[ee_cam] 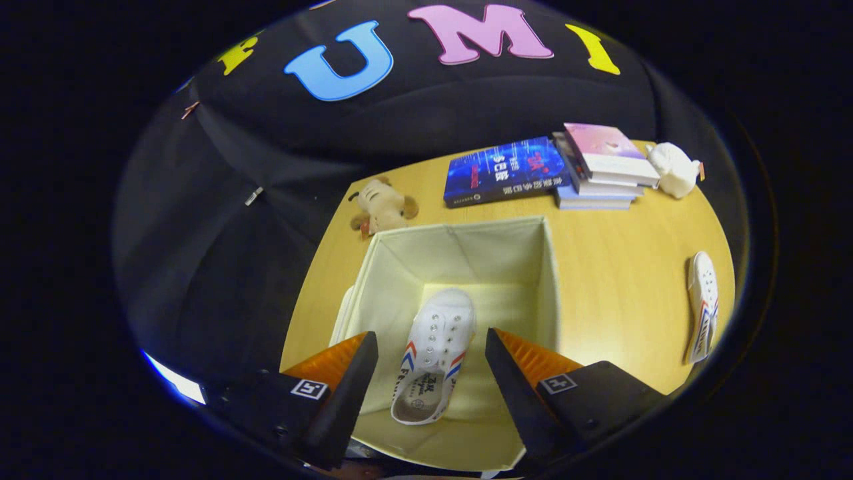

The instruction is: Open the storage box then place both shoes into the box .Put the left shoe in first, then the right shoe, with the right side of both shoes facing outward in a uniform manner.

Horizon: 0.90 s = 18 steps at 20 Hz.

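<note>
Gripper view is looking down over the claw, whose two fingers are standing wide apart with nothing gripped between them. Both fingertips are hanging above the near rim of the storage box, one to each side of its opening.

Directly below the gap between the fingers, a white shoe is lying on the floor of the box, sole down, toe pointing away from the claw and heel opening nearest to it. Red and blue stripes are showing on both of its sides. The fingers are not touching it. The box itself is a pale fabric cube, open at the top, its lid off, and the shoe is sitting alone in it toward the near wall.

The box is resting on a light wooden tabletop. Well off to the right of the box, near the tabletop's edge, a second white shoe is lying on its side.

Beyond the box, a small plush dog is sitting just past its far left corner. Farther back, a blue book is lying flat, and beside it a short stack of books is piled up, with a white soft toy just to the right of the stack.
</note>
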Available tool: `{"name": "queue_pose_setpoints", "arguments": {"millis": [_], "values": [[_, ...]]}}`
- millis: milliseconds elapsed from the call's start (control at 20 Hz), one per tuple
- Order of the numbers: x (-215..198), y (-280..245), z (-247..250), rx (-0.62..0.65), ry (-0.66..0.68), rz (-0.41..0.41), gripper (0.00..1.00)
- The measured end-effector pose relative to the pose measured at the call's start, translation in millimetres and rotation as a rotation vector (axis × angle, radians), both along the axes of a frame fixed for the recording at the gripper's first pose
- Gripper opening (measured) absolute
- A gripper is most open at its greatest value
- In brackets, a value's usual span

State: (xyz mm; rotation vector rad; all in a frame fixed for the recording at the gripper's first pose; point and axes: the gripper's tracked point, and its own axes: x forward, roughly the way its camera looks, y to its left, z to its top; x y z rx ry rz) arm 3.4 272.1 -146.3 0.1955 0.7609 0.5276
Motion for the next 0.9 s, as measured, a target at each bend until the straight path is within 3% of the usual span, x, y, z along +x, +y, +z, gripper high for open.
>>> {"name": "queue_pose_setpoints", "arguments": {"millis": [350, 650, 900], "values": [[23, -142, 32, -0.083, -0.151, -0.099, 0.99], [40, -277, -1, -0.133, -0.102, -0.261, 0.99], [47, -376, -45, -0.220, -0.044, -0.332, 0.99]]}}
